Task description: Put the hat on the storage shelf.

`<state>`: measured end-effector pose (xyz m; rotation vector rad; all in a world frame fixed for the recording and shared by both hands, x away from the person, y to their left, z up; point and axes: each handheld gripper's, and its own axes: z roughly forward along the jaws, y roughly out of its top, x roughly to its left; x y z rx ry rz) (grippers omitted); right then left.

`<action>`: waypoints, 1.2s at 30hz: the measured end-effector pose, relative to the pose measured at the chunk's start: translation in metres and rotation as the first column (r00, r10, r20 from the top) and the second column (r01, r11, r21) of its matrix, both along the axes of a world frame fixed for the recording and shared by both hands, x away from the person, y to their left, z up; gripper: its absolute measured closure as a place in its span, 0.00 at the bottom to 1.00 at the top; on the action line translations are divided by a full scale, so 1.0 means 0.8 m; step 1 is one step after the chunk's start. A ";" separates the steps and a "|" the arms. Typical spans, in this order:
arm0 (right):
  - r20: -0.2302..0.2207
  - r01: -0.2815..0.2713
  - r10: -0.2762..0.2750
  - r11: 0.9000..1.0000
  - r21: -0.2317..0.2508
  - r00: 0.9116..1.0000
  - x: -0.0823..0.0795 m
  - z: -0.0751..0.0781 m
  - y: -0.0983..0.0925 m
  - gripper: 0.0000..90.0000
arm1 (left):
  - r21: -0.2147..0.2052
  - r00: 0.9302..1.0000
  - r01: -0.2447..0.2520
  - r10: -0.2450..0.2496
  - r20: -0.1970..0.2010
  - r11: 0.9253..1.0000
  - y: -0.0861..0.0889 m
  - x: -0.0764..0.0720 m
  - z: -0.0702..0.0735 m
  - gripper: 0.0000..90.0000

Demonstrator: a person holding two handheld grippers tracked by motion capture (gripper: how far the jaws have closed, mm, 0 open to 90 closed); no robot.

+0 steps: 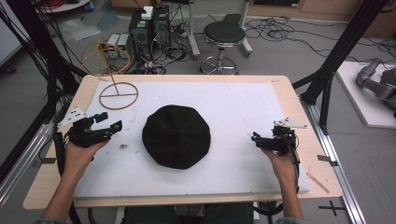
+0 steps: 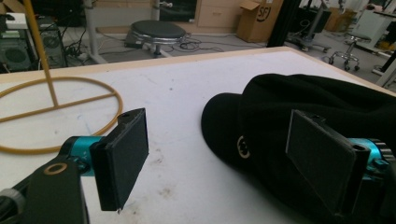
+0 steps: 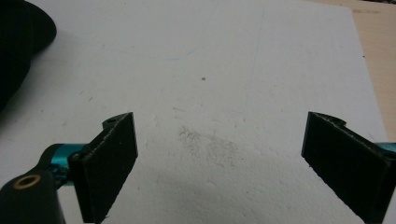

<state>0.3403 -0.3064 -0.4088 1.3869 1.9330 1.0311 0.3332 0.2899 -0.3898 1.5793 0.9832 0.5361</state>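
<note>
High view shows the left gripper (image 1: 108,122) held by the person's left hand (image 1: 80,154) over the white mat (image 1: 233,107), jaws spread wide and holding nothing. Just to its right lies the black hat (image 1: 176,136), flat on the mat and apart from the jaws. Left gripper view has the hat's (image 2: 299,107) edge rising behind the right jaw, with a small gold emblem (image 2: 242,146) on the fabric; whether that jaw touches the cloth cannot be told. Beyond the left jaw stands a tan wire hat stand (image 2: 51,100), its ring base flat on the mat. The right gripper (image 1: 256,138), in the right hand (image 1: 281,163), is well right of the hat, released wide over bare mat (image 3: 210,70), gripping nothing; the hat (image 3: 21,42) sits far off its left jaw
</note>
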 end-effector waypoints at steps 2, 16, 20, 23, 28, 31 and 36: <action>-0.001 0.005 -0.005 1.000 0.007 1.000 -0.001 0.000 -0.001 0.11 | 0.011 1.000 0.012 -0.013 0.015 1.000 -0.006 0.000 0.002 0.24; 0.009 0.024 -0.024 0.999 0.021 1.000 -0.013 0.004 -0.013 0.11 | 0.072 0.988 0.116 -0.123 0.097 0.991 -0.070 0.003 0.022 0.23; 0.016 0.023 -0.023 1.000 0.021 1.000 -0.014 0.005 -0.013 0.11 | 0.071 0.982 0.150 -0.157 0.107 0.986 -0.093 0.006 0.023 0.23; 0.018 0.022 -0.022 1.000 0.021 1.000 -0.015 0.006 -0.014 0.11 | 0.073 0.977 0.185 -0.192 0.098 0.980 -0.111 0.007 0.021 0.22; 0.017 0.021 -0.021 1.000 0.021 1.000 -0.015 0.006 -0.014 0.11 | 0.082 0.962 0.246 -0.253 0.099 0.966 -0.145 0.009 0.017 0.22; 0.015 0.020 -0.021 1.000 0.022 1.000 -0.015 0.006 -0.013 0.11 | 0.075 0.949 0.294 -0.300 0.092 0.953 -0.165 0.010 0.013 0.22; 0.012 0.024 -0.025 0.999 0.025 1.000 -0.014 0.005 -0.014 0.11 | 0.081 0.929 0.354 -0.360 0.084 0.932 -0.193 0.012 0.006 0.22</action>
